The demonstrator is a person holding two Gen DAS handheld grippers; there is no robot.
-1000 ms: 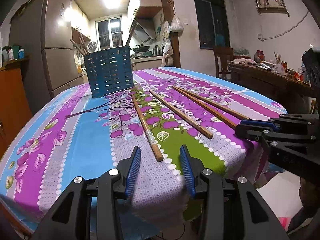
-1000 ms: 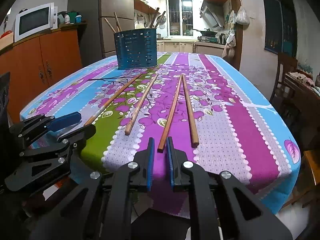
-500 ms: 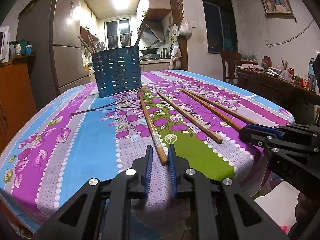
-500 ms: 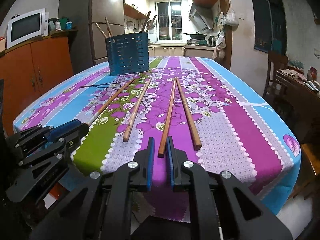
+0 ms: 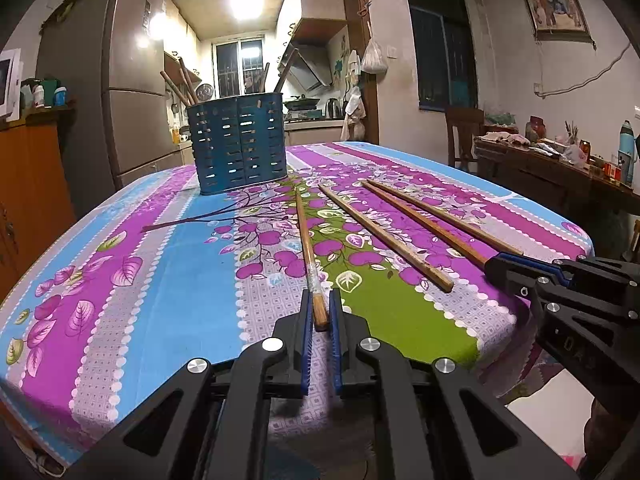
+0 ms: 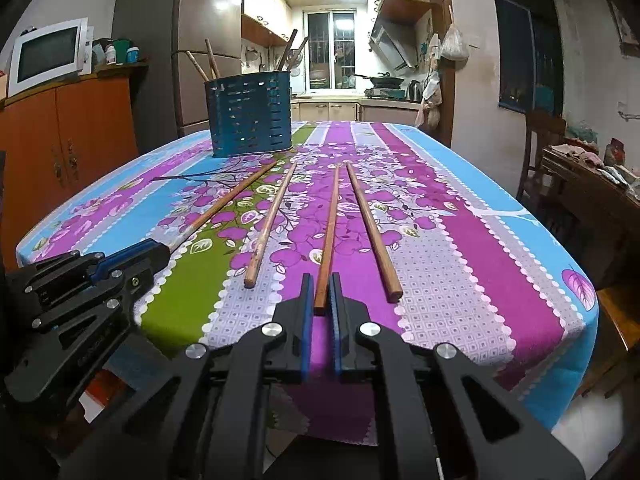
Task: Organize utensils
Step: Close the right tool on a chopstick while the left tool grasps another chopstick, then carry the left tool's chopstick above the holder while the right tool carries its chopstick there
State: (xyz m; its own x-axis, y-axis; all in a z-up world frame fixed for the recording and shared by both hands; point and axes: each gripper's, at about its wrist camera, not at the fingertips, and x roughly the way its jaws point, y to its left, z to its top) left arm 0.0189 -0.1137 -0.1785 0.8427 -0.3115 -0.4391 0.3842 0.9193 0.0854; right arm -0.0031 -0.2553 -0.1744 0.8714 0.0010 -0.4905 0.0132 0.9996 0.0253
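Several long wooden chopsticks lie side by side on the flowered tablecloth (image 5: 168,292). My left gripper (image 5: 319,312) is shut on the near end of the leftmost chopstick (image 5: 306,240). My right gripper (image 6: 320,300) is shut on the near end of the third chopstick (image 6: 330,220). Each gripper shows in the other's view, the right one (image 5: 516,266) at the right edge, the left one (image 6: 132,254) at the left. A blue perforated utensil holder (image 5: 240,144) stands upright at the table's far end with several sticks in it; it also shows in the right wrist view (image 6: 249,120).
Two loose chopsticks (image 6: 268,228) (image 6: 372,232) flank the one held by the right gripper. A fridge (image 5: 132,100) and orange cabinet (image 6: 68,136) stand left of the table. A chair (image 6: 540,140) and a cluttered side table (image 5: 560,168) stand to the right.
My left gripper's jaws closed from wide open onto the leftmost chopstick's end. Both grippers moved lower and forward to the table edge. The right gripper stayed closed around its chopstick.
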